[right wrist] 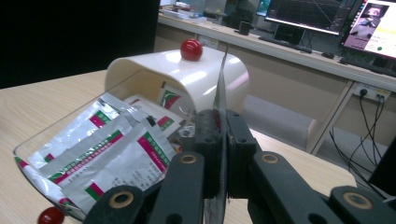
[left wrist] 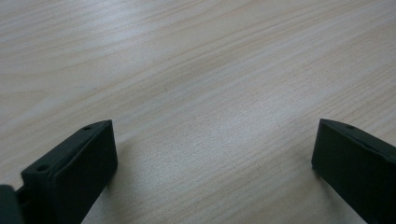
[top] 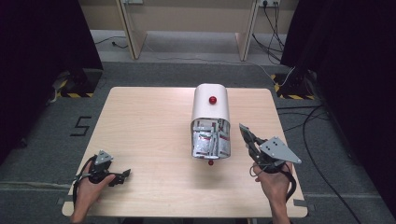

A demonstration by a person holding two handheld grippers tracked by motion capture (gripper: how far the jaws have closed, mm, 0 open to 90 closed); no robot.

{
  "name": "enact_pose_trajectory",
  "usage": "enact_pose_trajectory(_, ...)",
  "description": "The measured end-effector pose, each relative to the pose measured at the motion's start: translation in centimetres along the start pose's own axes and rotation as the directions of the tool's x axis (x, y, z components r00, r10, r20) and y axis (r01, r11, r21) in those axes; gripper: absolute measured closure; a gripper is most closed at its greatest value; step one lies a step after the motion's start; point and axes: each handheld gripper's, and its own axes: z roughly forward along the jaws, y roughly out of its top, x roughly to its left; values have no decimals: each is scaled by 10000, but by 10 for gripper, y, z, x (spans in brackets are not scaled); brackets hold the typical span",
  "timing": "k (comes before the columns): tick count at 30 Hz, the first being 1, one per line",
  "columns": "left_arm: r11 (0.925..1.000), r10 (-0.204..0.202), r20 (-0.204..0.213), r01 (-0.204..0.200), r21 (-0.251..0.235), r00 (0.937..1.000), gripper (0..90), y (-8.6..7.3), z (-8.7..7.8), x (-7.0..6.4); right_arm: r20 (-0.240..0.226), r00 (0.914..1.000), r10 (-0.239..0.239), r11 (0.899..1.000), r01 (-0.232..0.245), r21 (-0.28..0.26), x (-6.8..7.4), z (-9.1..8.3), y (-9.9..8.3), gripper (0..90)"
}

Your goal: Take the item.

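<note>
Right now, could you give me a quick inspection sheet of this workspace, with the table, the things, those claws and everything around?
Surface: pale wood table, bare at the left.
Job's things: white box with a red knob, its clear front full of sachets; one sachet in the right claw.
Clutter: nothing seen.
Claws: right claw shut on the sachet, beside the box; left claw open, low over bare wood.
Cables: loose cables on the floor at right.
Surroundings: black curtains, monitors on a bench.

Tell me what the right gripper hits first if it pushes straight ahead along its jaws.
Probably the white bread-box container of sachets; the right gripper, shut on a thin packet, points at it. Depth unclear.
</note>
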Motion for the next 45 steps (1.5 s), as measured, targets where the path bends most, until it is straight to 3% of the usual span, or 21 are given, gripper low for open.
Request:
enact_pose_trajectory(26, 10000, 9, 9, -9, 1, 10000, 0, 0, 0, 0, 818, 9959, 386, 9982, -422, 426, -27, 5, -23, 864)
enact_pose_trajectory(45, 10000, 20, 27, -20, 2, 10000, 0, 0, 0, 0, 968, 9939, 532, 9917, -639, 1116, -38, 18, -46, 863)
